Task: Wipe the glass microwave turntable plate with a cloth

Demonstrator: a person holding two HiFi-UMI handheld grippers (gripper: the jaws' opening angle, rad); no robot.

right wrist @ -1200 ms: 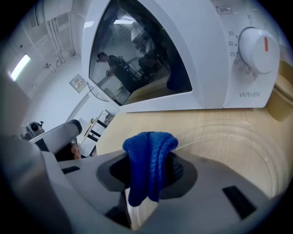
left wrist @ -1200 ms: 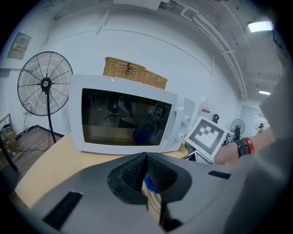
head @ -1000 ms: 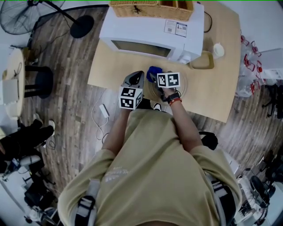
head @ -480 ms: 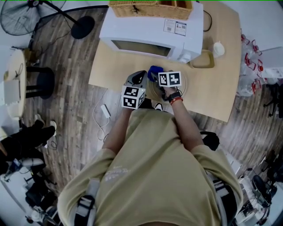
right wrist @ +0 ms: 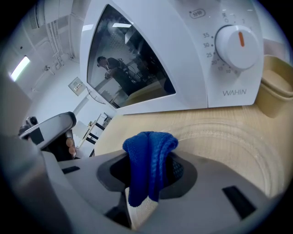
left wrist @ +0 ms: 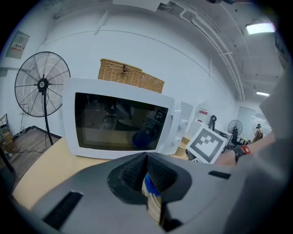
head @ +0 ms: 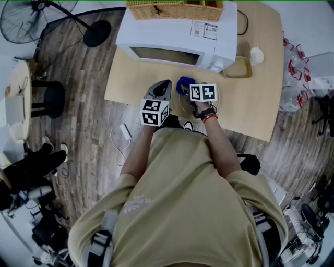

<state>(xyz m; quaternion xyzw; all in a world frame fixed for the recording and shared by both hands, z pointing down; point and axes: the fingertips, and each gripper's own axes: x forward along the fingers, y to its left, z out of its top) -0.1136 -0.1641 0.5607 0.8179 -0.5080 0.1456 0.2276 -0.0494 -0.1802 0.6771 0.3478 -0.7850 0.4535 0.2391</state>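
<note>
The clear glass turntable plate (head: 214, 104) lies flat on the wooden table in front of the microwave (head: 177, 36); its rings show in the right gripper view (right wrist: 229, 137). My right gripper (head: 188, 90) is shut on a folded blue cloth (right wrist: 149, 160), which hangs over the plate's left part (head: 182, 83). My left gripper (head: 163, 87) hovers just left of the plate, pointing at the microwave door (left wrist: 119, 119). Its jaws (left wrist: 147, 157) are closed with nothing seen gripped between them.
A wicker basket (head: 175, 9) sits on top of the microwave. A beige container (head: 237, 68) and a small white cup (head: 255, 55) stand right of it. A floor fan (head: 26, 18) is off the table's left side. The table edge is close to my body.
Both grippers have barely shifted; the right one with the cloth has drifted slightly right over the plate, and the left one has edged a little toward the microwave.
</note>
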